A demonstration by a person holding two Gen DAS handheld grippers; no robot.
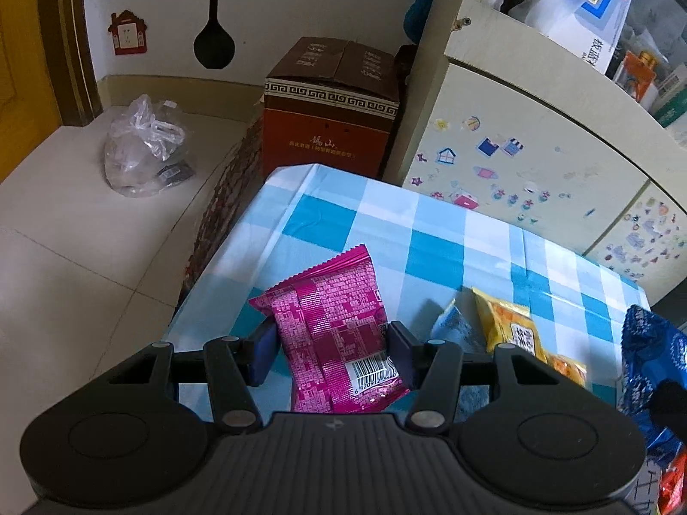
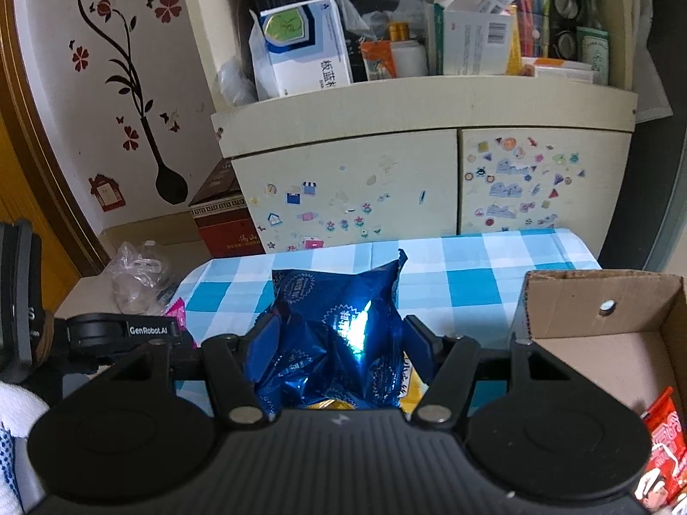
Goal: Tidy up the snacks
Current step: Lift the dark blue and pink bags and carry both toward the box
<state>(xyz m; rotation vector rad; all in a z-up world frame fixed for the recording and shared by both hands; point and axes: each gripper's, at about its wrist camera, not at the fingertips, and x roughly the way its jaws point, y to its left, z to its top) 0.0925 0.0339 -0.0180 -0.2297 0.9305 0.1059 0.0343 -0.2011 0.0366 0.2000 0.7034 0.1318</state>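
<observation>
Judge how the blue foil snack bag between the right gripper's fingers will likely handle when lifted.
The blue foil snack bag looks puffy and creased, so it is probably light and will likely crumple rather than hold its shape. Its glossy film shows a bright glare, so it may slide between the right gripper fingers. The sealed top edge stands up, hinting at some stiffness there.

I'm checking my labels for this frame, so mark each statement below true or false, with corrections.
1. The left gripper has its fingers on either side of a pink snack packet. True.
2. The right gripper is on a yellow packet. False: a blue foil packet sits between its fingers.
3. The cardboard box is sealed. False: it is open-topped.
4. The tablecloth is blue-and-white checked. True.
</observation>
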